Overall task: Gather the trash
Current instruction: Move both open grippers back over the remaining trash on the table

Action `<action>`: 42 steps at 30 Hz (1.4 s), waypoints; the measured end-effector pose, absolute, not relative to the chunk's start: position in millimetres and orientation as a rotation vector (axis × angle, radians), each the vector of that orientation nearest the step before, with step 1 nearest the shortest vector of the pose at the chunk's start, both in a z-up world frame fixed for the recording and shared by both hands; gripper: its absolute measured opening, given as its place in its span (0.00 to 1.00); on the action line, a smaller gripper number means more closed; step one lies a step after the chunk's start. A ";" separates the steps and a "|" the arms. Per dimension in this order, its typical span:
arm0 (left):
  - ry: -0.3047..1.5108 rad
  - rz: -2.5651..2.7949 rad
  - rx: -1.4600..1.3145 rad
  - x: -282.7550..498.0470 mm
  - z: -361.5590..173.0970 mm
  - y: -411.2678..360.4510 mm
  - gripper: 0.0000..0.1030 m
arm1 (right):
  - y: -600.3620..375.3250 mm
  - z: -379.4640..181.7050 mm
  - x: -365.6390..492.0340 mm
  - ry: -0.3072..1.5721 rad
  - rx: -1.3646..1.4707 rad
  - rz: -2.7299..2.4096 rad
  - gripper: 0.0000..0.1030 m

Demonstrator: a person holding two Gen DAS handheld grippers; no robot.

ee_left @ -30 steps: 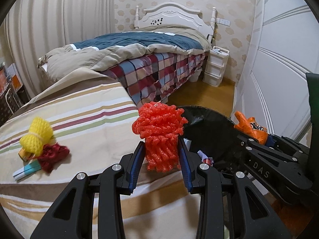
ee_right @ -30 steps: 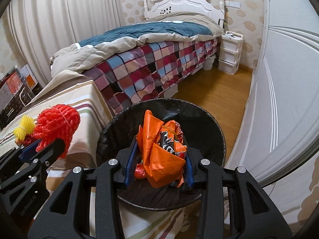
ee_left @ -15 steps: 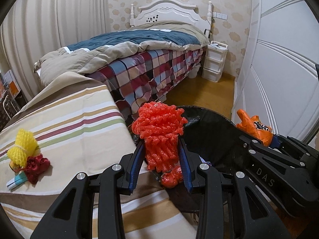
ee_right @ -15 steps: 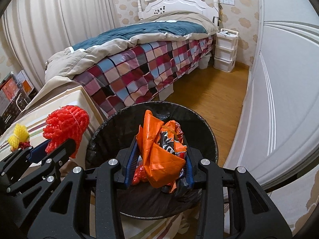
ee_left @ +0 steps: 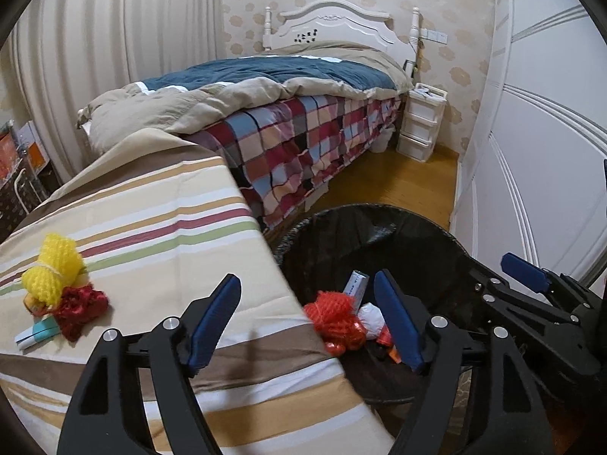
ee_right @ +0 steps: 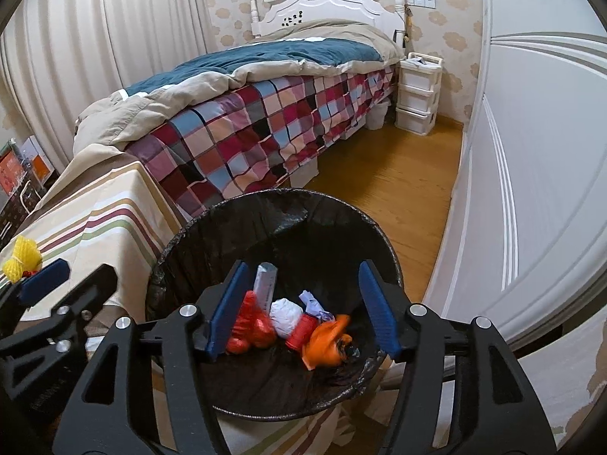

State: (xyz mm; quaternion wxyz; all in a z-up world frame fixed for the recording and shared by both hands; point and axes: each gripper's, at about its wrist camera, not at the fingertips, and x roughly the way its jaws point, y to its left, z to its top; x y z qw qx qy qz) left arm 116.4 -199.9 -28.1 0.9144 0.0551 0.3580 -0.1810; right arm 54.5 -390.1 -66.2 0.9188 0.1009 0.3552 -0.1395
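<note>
trash remaining: yellow foam net [ee_left: 53, 270], dark red wad [ee_left: 79, 305] and a small wrapper [ee_left: 37, 333], clustered on the striped worktop [ee_left: 159, 227], left of the left tongs [ee_left: 309, 320]. both tongs are opening, empty, over the bin [ee_right: 273, 227]; right tongs [ee_right: 303, 305] lie farther away.

The bin [ee_right: 182, 250] stands right of the table [ee_left: 159, 204]. Trash [ee_right: 288, 314] lies in it. The bed [ee_left: 288, 121] is behind.
</note>
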 end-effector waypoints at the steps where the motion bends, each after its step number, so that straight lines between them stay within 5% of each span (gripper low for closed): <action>1: 0.737 -0.368 0.113 115.8 -27.9 -197.8 0.72 | -389.3 -66.3 54.0 0.730 0.205 -0.289 0.58; 8: 0.715 -0.314 0.126 108.8 -25.8 -170.6 0.74 | -382.8 -65.9 51.3 0.722 0.203 -0.282 0.65; 42: 0.783 0.108 -0.037 117.2 -27.8 37.3 0.74 | -221.6 -62.7 69.1 0.811 0.065 0.026 0.66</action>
